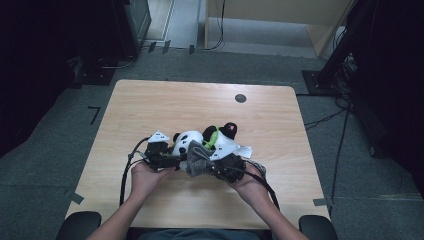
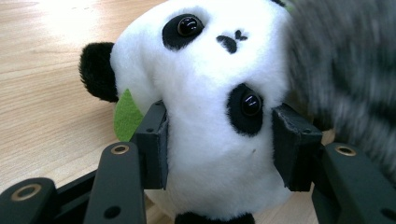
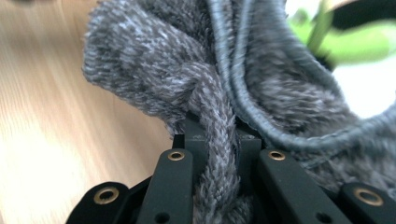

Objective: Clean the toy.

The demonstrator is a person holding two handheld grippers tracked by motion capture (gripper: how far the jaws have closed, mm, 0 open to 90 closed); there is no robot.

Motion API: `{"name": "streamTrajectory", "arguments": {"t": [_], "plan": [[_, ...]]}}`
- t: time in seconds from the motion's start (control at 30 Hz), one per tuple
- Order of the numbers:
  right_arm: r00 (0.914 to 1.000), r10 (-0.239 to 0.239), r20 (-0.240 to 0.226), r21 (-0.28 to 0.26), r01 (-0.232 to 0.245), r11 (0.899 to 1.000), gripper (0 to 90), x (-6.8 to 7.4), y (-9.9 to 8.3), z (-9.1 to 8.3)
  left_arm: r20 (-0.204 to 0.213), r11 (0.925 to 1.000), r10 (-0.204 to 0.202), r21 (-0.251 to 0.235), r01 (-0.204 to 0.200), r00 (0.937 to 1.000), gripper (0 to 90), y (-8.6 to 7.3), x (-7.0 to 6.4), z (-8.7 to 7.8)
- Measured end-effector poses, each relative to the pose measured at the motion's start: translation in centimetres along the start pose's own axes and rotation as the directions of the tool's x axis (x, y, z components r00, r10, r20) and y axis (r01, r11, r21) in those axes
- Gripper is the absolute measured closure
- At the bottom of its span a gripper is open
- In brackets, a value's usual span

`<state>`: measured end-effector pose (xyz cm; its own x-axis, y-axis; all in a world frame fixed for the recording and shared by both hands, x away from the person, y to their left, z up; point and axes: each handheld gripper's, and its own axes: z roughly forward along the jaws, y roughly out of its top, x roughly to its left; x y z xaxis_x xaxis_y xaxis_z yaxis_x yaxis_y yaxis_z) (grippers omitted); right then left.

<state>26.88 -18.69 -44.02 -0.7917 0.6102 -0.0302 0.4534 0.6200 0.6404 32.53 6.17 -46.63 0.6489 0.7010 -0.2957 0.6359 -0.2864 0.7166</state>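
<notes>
Nearest the person, the left gripper (image 2: 219, 140) has its jaws clamped on the head of a black-and-white plush panda toy (image 2: 205, 107), one pad against each cheek, with the face turned toward the gripper's camera and a green felt leaf (image 2: 126, 116) just outside one jaw. The right gripper (image 3: 217, 140) has its jaws together on a bunched fold of a grey fuzzy knitted cloth (image 3: 205, 93), which spills up and beyond the jaws toward the panda.

In the high view, the left gripper (image 1: 161, 154) and right gripper (image 1: 227, 167) meet at the near middle of the light wooden tabletop (image 1: 150, 100), with the panda (image 1: 189, 141) between them and the cloth (image 1: 199, 161) against its side. The toy's long axis appears to run across the table, head toward the left jaws and black feet farther right.

The step looks like dressing or wrapping the toy. It would go best with the head held steady while the cloth is drawn slowly, so the thin fold does not slip free.
</notes>
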Motion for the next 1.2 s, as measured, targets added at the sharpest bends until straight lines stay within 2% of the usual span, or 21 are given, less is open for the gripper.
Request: {"name": "streamTrajectory", "arguments": {"t": [0.37, 0.53, 0.57, 0.73, 0.83, 0.9, 0.97, 1.0, 1.03, 1.07, 1.1, 1.17, 1.2], "plan": [[0.9994, 0.004, -0.033, 0.058, -0.002, 0.998, 81.7, -0.5, -2.0, -0.7, 0.004, 1.0000, 0.010, 0.000, -0.010, 0.9999, 46.5, 0.0, 0.0, 0.0], [0.9983, 0.035, -0.047, 0.101, -0.030, 0.994, 81.7, -1.2, -3.0, -1.1, 0.005, 0.9999, 0.013, -0.005, -0.013, 0.9999, 46.4, 0.0, 0.0, 0.0], [0.9971, 0.054, -0.054, 0.118, -0.048, 0.992, 81.6, -1.4, -3.4, -1.4, 0.005, 0.9999, 0.014, -0.005, -0.014, 0.9999, 46.4, 0.0, 0.0, 0.0], [0.9956, 0.085, -0.040, 0.135, -0.079, 0.988, 81.6, -1.9, -4.0, -2.3, 0.007, 1.0000, 0.003, -0.009, -0.003, 1.0000, 46.4, 0.1, 0.0, -0.1], [0.9954, 0.093, -0.025, 0.117, -0.089, 0.989, 81.6, -1.8, -3.6, -3.0, 0.007, 0.9999, -0.003, -0.014, 0.004, 1.0000, 46.4, 0.1, 0.1, -0.1], [0.9966, 0.081, -0.013, 0.090, -0.079, 0.993, 81.7, -1.3, -2.8, -3.8, 0.011, 0.9997, -0.017, -0.019, 0.018, 0.9998, 46.4, 0.2, 0.2, -0.1], [0.9966, 0.078, -0.026, 0.037, -0.077, 0.996, 81.7, -0.6, -1.7, -4.7, 0.011, 0.9997, -0.016, -0.020, 0.016, 0.9998, 46.4, 0.2, 0.2, -0.1], [0.9954, 0.082, -0.051, -0.006, -0.082, 0.997, 81.6, -0.3, -0.8, -5.2, 0.007, 0.9998, -0.005, -0.019, 0.005, 1.0000, 46.3, 0.1, 0.1, -0.1], [0.9954, 0.082, -0.051, -0.006, -0.082, 0.997, 81.6, -0.3, -0.8, -5.2, 0.007, 0.9998, -0.005, -0.019, 0.005, 1.0000, 46.2, 0.1, 0.1, -0.1], [0.9943, 0.081, -0.069, -0.043, -0.084, 0.996, 81.6, -0.2, 0.2, -5.4, 0.007, 0.9997, 0.002, -0.023, -0.002, 1.0000, 46.0, 0.1, 0.1, -0.1], [0.9943, 0.081, -0.069, -0.043, -0.084, 0.996, 81.6, -0.2, 0.2, -5.4, 0.007, 0.9997, 0.002, -0.023, -0.002, 1.0000, 45.7, 0.1, 0.1, -0.1], [0.9926, 0.082, -0.090, -0.091, -0.090, 0.992, 81.6, -0.2, 2.0, -5.4, 0.006, 0.9996, 0.012, -0.027, -0.012, 0.9999, 45.3, 0.1, 0.1, -0.1], [0.9926, 0.082, -0.090, -0.091, -0.090, 0.992, 81.6, -0.2, 2.0, -5.4, 0.005, 0.9995, 0.015, -0.029, -0.015, 0.9999, 45.3, 0.1, 0.1, -0.1]]}}
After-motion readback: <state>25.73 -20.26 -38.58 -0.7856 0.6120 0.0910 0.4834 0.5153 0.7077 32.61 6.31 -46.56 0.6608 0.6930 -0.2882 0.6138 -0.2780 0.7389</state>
